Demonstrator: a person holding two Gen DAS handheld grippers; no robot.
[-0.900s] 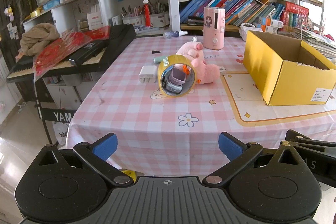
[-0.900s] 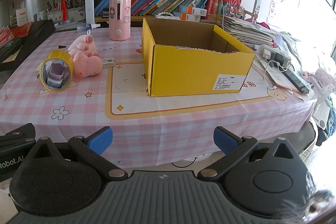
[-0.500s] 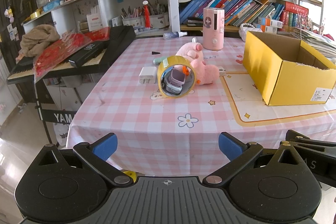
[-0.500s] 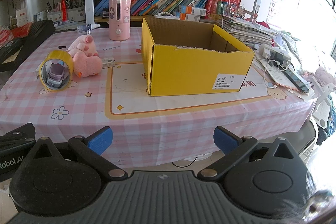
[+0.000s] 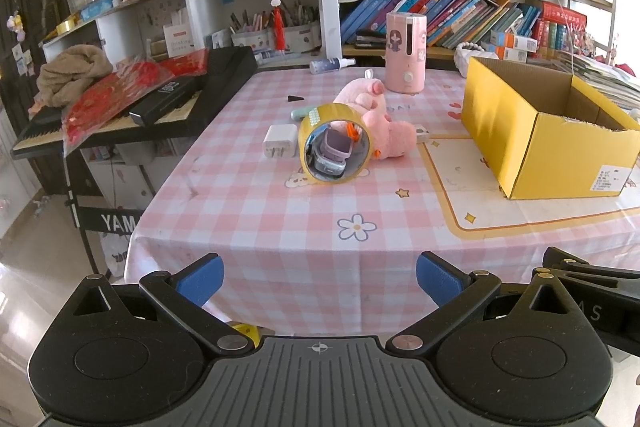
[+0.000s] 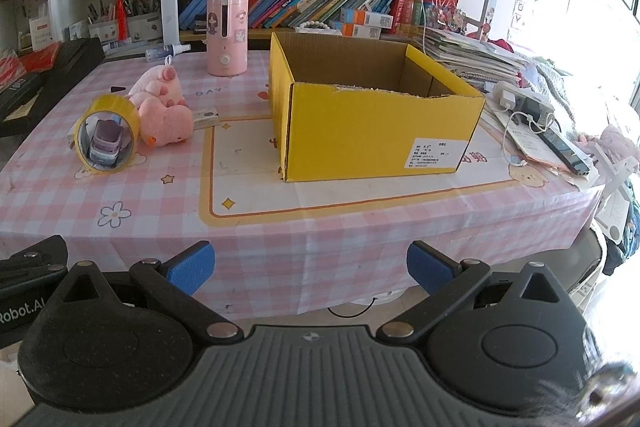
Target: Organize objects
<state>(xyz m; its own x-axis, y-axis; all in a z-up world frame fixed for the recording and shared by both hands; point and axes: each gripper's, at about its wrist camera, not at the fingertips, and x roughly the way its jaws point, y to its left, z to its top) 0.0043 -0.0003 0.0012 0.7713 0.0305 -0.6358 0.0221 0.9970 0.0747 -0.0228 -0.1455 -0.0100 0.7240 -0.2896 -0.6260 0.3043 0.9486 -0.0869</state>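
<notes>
A yellow tape roll (image 5: pixel 335 143) stands on edge on the pink checked table (image 5: pixel 280 219), with a small purple toy car (image 5: pixel 330 153) showing through its hole. A pink plush pig (image 5: pixel 376 119) lies behind it, a white charger (image 5: pixel 280 146) to its left. An open yellow cardboard box (image 5: pixel 552 131) stands to the right. The roll (image 6: pixel 107 135), pig (image 6: pixel 162 111) and box (image 6: pixel 376 107) also show in the right wrist view. My left gripper (image 5: pixel 320 281) and right gripper (image 6: pixel 311 269) are both open and empty, held off the table's front edge.
A pink cylinder appliance (image 5: pixel 404 53) and a spray bottle (image 5: pixel 330 65) stand at the back. A black keyboard (image 5: pixel 160 107) lies left of the table. Bookshelves (image 6: pixel 320 3) fill the back wall. Papers, a power strip and cables (image 6: pixel 536 123) lie at the right.
</notes>
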